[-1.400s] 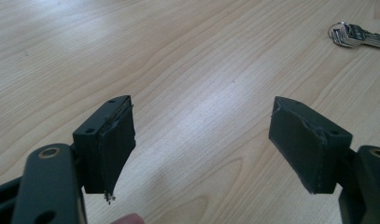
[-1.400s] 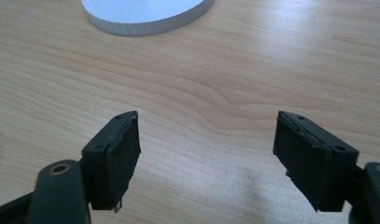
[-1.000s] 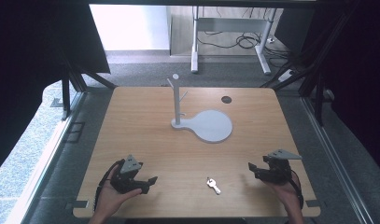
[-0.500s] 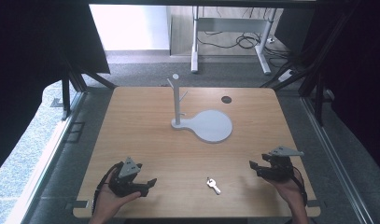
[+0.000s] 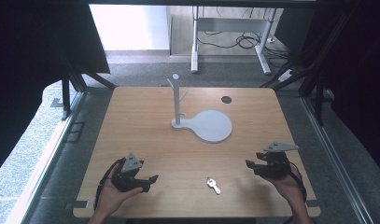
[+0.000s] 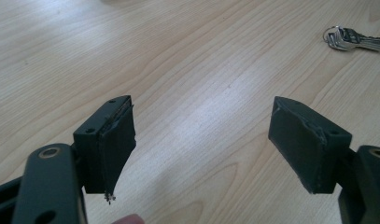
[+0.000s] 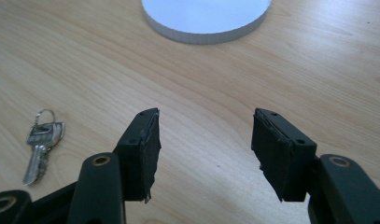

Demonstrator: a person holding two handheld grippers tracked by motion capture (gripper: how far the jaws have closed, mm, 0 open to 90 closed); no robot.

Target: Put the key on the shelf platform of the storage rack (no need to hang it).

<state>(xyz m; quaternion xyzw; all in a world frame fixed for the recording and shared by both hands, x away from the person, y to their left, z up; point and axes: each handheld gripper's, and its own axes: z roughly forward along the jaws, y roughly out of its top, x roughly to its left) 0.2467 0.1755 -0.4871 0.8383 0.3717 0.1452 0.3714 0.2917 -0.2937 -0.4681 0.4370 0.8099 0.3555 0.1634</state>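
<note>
From the high view, your right gripper (image 5: 254, 166) sits a touch higher and farther up the table (image 5: 145, 135) than a second ago, and its jaws have just been closing in part, with nothing between them; your left gripper (image 5: 150, 182) has hardly stirred. I read that as you setting the right jaws for a small pick, so the key (image 5: 214, 185) is likely your target. It lies flat near the front edge, between your two hands and apart from both, untouched. Farther back, the stand (image 5: 177, 100) rises from its round base (image 5: 211, 125), with a dark spot (image 5: 226, 99) beyond it; all are well apart from the key. In the left gripper view, your left jaws stand wide with only bare wood between them, and the key (image 6: 351, 39) lies off at the upper right. In the right gripper view, your right jaws gape moderately over bare wood; the key (image 7: 42, 140) lies to their left, the base (image 7: 206, 18) ahead. Nothing blocks the way; you'd need to swing left.
</note>
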